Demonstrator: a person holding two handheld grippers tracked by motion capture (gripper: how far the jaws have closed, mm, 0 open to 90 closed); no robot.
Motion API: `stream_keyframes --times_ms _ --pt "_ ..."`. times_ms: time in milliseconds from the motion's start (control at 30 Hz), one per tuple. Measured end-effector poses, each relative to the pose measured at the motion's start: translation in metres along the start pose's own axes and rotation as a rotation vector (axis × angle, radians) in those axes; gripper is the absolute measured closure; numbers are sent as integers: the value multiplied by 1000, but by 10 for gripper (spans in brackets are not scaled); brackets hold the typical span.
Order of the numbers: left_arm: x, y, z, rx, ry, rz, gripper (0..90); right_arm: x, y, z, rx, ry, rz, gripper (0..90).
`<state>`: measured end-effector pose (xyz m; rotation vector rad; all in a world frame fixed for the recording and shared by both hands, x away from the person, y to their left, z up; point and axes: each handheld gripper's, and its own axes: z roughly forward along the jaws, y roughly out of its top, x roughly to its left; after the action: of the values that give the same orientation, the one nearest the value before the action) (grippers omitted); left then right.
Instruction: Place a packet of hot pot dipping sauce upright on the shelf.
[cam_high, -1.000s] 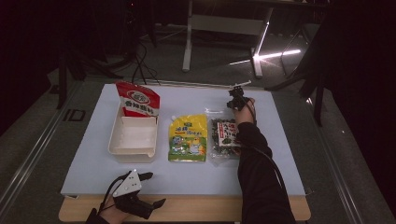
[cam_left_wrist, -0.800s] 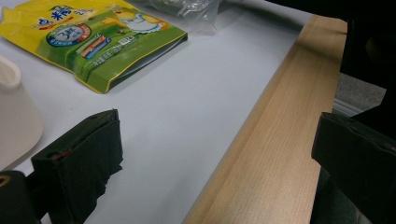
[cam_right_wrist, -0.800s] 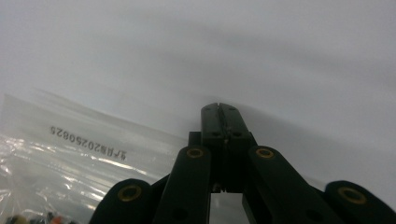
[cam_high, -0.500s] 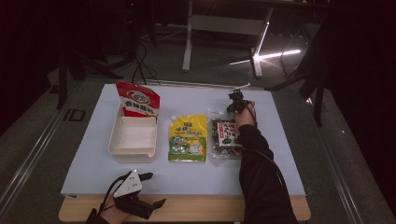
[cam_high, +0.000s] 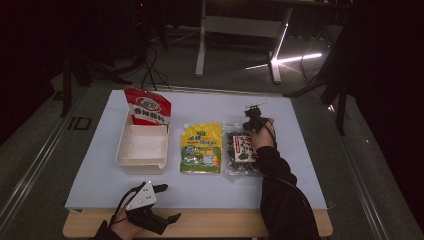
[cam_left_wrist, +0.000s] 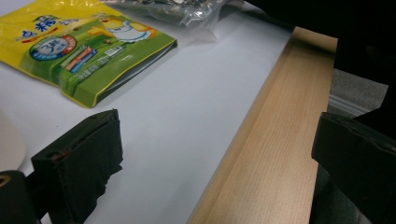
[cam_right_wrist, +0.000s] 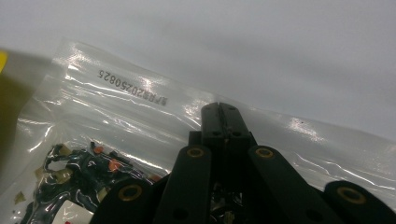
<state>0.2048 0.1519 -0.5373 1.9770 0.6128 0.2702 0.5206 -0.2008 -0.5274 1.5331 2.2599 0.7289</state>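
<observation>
Three packets and one white tray (cam_high: 142, 150) lay on the desk (cam_high: 210, 187). The right claw (cam_high: 253, 120), jaws pressed together, sat over the clear packet's (cam_high: 242, 152) far edge; the left claw (cam_high: 167, 202) gaped wide.

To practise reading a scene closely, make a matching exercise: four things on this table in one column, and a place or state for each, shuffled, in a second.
Things:
1. red pouch
2. yellow pouch
3. clear packet
4. left gripper

Places or states:
A. lies flat in the middle of the white mat
B. fingers apart, at the table's near wooden edge
C. stands at the far end of the white tray
D. lies flat under the right gripper, whose fingers are closed

Pairs: 1-C, 2-A, 3-D, 4-B
</observation>
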Motion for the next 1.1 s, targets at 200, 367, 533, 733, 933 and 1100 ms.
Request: stream_keyframes --times_ms 200,367,533,733,933,1100 --pt "-1 4 4 -2 -16 15 29 7 -14 -9 -8 -17 -2 900" --pt "-1 8 9 -6 -34 24 29 12 -27 -16 -21 -20 8 900" --pt "-2 12 16 -1 -60 42 29 14 -39 -24 -30 -19 19 900" --pt "-4 17 24 -1 -89 63 29 17 -54 -34 -33 -16 15 900" --pt "-5 21 30 3 -115 79 29 20 -66 -42 -32 -7 5 900" --pt "-6 22 33 1 -125 81 29 16 -67 -49 -46 10 2 900"
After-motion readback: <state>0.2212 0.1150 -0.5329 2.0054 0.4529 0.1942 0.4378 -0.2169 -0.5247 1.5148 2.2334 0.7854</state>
